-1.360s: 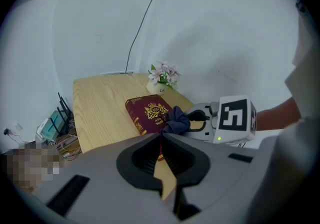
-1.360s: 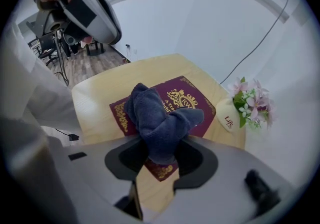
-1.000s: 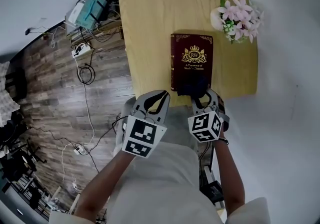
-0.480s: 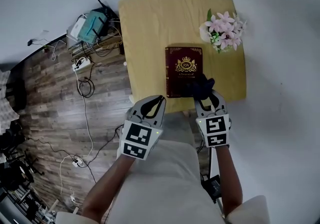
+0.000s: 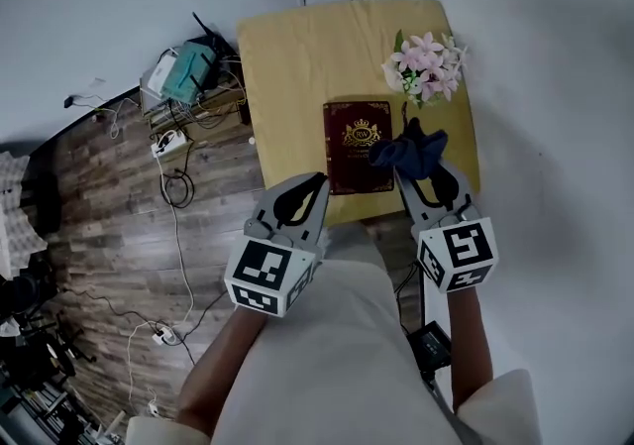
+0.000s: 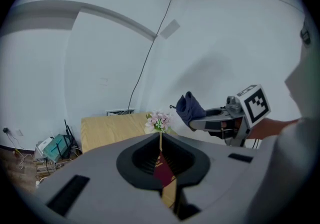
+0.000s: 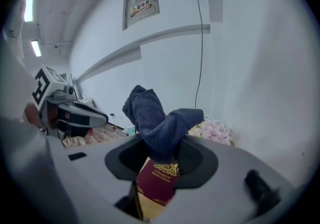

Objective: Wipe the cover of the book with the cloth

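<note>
My right gripper [image 5: 420, 173] pinches a dark blue terry cloth [image 5: 408, 152], bunched in soft folds and held up in the air by the book's right edge. The book [image 5: 356, 148], a rectangular maroon hardcover with a gilt crest and border, lies flat on the yellow-covered table [image 5: 297, 56], near a posy of pink flowers [image 5: 424, 64]. My left gripper [image 5: 315, 183], jaws pressed together on nothing, hangs at the table's near edge.

I am holding my left tongs [image 5: 315, 180] out in front of me, jaws pressed together on nothing. My right tongs [image 5: 418, 170] are sitting a little farther forward, jaws pinching the cloth [image 5: 408, 150], with both forearms stretching ahead.
</note>
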Tool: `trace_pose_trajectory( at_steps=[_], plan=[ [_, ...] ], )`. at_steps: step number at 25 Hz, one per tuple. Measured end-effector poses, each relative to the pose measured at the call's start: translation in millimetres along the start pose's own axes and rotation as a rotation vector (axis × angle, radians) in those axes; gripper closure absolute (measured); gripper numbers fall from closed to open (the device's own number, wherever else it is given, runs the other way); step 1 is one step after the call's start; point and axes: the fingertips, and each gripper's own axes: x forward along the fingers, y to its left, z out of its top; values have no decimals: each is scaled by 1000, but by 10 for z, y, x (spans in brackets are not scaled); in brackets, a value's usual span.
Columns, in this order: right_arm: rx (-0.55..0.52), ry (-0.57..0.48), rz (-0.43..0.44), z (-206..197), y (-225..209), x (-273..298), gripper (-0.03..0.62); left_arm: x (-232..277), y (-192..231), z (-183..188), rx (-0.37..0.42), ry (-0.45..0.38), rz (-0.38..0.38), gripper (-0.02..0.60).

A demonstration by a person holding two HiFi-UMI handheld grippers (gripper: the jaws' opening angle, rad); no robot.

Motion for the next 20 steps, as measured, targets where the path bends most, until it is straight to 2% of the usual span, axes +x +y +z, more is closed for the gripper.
trace_pose_trajectory(
  at_steps=[3, 8, 15, 20],
  plan=[
    [-31, -54, 3, 177, 38, -215, 441, -105, 5, 180, -12, -47, 0, 559],
    [-35, -112, -15, 182, 62, -599, 441, -242, -65, 330, -10, -95, -6, 560],
    [12, -187, -26, 54, 193, -852, 441, -371, -200, 279, 19, -97, -34, 560],
    [-47, -188, 26, -30, 391, -858, 441, -398, -330, 180, 39, -83, -64, 560]
  ],
)
